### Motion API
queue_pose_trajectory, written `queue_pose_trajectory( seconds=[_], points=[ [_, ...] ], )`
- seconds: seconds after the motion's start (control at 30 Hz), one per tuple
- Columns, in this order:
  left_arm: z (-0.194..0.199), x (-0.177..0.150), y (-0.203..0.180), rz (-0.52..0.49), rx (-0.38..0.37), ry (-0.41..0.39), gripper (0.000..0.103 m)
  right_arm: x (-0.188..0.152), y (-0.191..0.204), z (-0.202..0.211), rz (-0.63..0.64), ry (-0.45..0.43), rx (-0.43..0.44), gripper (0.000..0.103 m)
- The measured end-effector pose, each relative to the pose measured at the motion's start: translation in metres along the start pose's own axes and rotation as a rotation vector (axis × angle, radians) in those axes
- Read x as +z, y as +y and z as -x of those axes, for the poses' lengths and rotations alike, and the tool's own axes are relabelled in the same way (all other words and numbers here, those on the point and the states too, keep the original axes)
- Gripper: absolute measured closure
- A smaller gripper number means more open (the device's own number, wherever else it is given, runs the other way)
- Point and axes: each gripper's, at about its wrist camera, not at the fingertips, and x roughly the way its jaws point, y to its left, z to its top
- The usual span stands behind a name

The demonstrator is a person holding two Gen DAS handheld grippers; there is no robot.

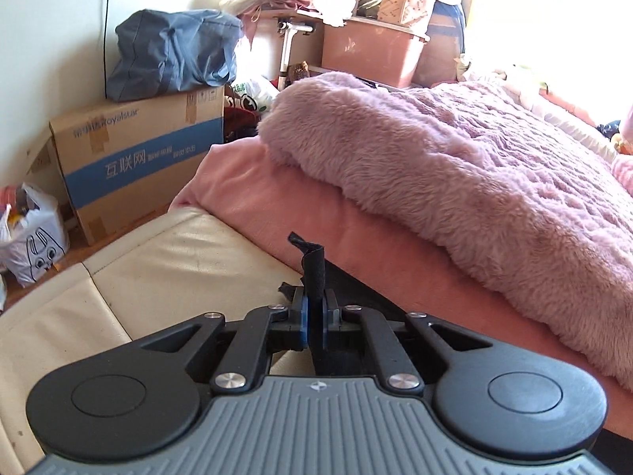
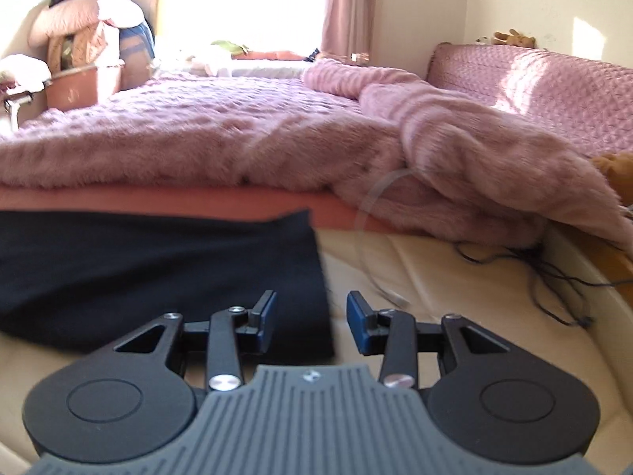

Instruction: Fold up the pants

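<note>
In the left wrist view my left gripper (image 1: 315,308) is shut on a pinch of the black pants (image 1: 312,267), and a small tuft of the cloth sticks up past the blue pads. More of the dark fabric shows behind the fingers. In the right wrist view the black pants (image 2: 158,273) lie flat on the cream leather bench (image 2: 435,285) at the foot of the bed. My right gripper (image 2: 310,322) is open above their right edge, nothing between its fingers: the left finger over the cloth, the right finger over bare bench.
A fluffy pink blanket (image 2: 237,134) covers the bed just beyond the bench. Thin black cords (image 2: 554,277) trail over the bench at the right. A cardboard box (image 1: 138,162), a blue bag (image 1: 174,53) and a white plastic bag (image 1: 31,245) stand on the floor to the left.
</note>
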Motion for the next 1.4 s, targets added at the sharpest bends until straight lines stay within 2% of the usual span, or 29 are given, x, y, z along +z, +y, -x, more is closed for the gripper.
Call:
queue_pose_trajectory(
  seconds=[0.1,0.27,0.4,0.57,0.7,0.8,0.87,1.03,1.13,1.27,1.4],
  points=[
    [0.007,-0.002,-0.018,-0.07,0.046,0.007,0.097,-0.024,-0.02,0.011,-0.008,0.006,-0.025,0.067],
    [0.017,-0.005,-0.037,-0.084,0.099,0.012,0.097,-0.047,-0.039,0.022,-0.017,-0.007,-0.024,0.067],
    [0.027,-0.006,-0.05,-0.093,0.116,0.008,0.097,-0.043,-0.052,0.023,0.01,-0.053,-0.013,0.065],
    [0.037,-0.005,-0.065,-0.109,0.108,-0.008,0.097,-0.018,-0.07,0.026,-0.047,-0.131,-0.016,0.059],
    [0.051,0.001,-0.076,-0.125,0.066,-0.047,0.097,-0.002,-0.067,0.024,-0.076,-0.161,0.016,0.057],
    [0.07,0.007,-0.087,-0.158,-0.001,-0.092,0.097,0.007,-0.06,0.021,-0.097,-0.169,0.048,0.056],
    [0.083,0.009,-0.095,-0.17,-0.044,-0.118,0.097,0.013,-0.049,0.019,-0.087,-0.178,0.081,0.053],
    [0.108,0.011,-0.111,-0.181,-0.138,-0.16,0.097,0.021,-0.017,0.016,-0.068,-0.18,0.135,0.052],
    [0.115,0.011,-0.118,-0.186,-0.18,-0.164,0.097,0.016,0.004,0.025,-0.058,-0.17,0.081,0.052],
    [0.115,0.007,-0.12,-0.188,-0.193,-0.151,0.097,-0.004,0.02,0.04,-0.045,-0.152,-0.052,0.049],
    [0.113,0.004,-0.117,-0.181,-0.18,-0.141,0.097,-0.025,0.004,0.051,-0.115,-0.118,-0.063,0.048]
  ],
)
